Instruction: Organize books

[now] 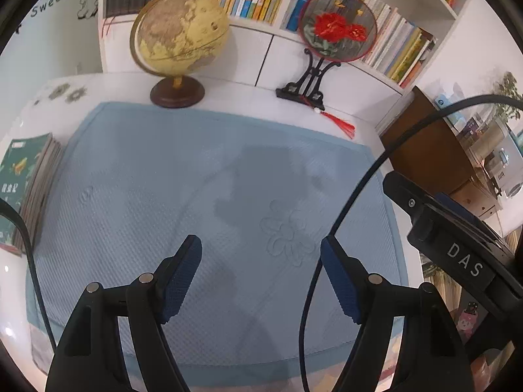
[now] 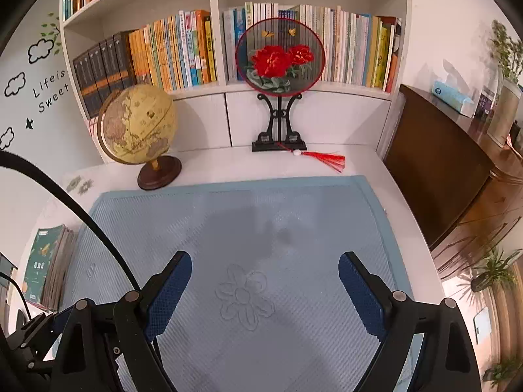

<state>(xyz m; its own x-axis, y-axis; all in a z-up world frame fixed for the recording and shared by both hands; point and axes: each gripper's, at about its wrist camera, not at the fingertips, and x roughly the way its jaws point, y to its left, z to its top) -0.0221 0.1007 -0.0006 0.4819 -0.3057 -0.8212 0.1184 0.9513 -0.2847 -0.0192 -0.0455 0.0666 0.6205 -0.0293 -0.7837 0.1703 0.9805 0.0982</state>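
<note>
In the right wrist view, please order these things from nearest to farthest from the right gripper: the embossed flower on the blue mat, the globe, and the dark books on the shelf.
1. The embossed flower on the blue mat, just ahead, between the fingers of the right gripper.
2. The globe, behind the mat, to the left.
3. The dark books, on the shelf behind the globe.

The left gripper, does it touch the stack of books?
Apart. In the left wrist view, the left gripper hangs open over the blue mat; the stack of books lies far left.

globe and round fan behind blue mat.
</note>
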